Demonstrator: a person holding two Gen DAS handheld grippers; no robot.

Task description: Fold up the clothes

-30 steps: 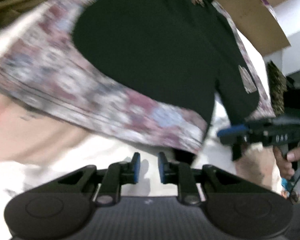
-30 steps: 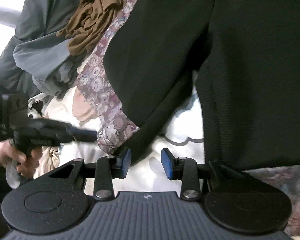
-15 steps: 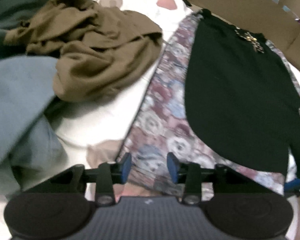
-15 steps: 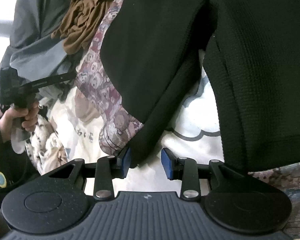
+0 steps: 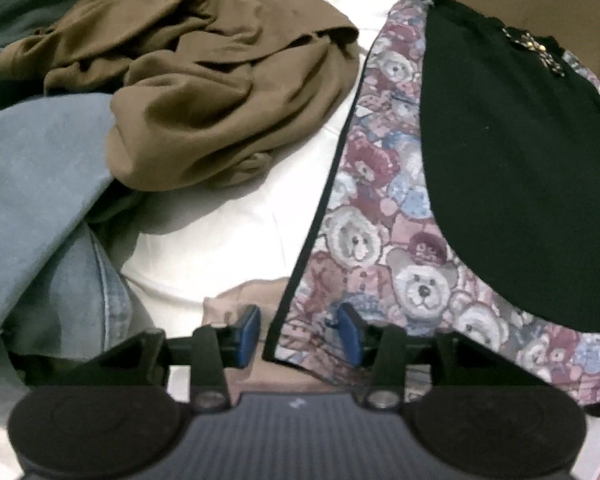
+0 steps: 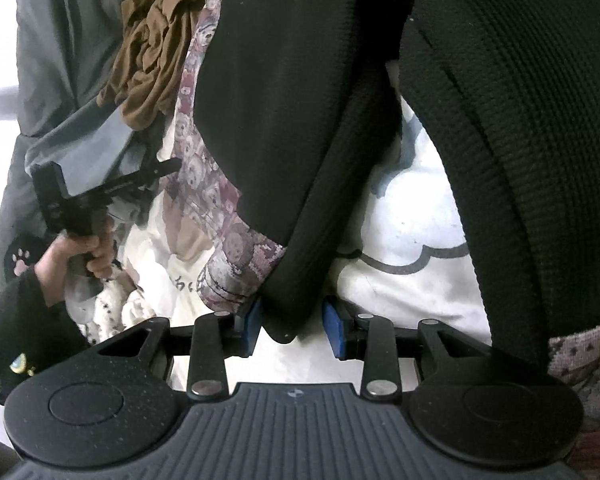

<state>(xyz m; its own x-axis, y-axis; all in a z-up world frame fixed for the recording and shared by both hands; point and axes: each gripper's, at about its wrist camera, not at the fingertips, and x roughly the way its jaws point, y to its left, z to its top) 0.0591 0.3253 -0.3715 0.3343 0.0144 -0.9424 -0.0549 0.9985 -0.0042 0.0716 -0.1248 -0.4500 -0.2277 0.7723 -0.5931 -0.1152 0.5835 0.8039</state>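
Teddy-print woven garment (image 5: pixel 364 248) corner between parted left claw (image 5: pixel 298 334), right claw (image 6: pixel 294 330) released astride ribbed black sleeve (image 6: pixel 312 240)

Teddy-bear-print garment (image 5: pixel 364 240) with black panel (image 5: pixel 520 184); olive-brown heap (image 5: pixel 220 92); blue-grey cloth (image 5: pixel 32 184).

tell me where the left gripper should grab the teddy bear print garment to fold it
Take the near corner of the teddy bear print garment, where its dark-piped edge ends, lying flat on the white bedding. Come down from above with the left gripper, one of the fingers either side of that edge; they already straddle it, open.
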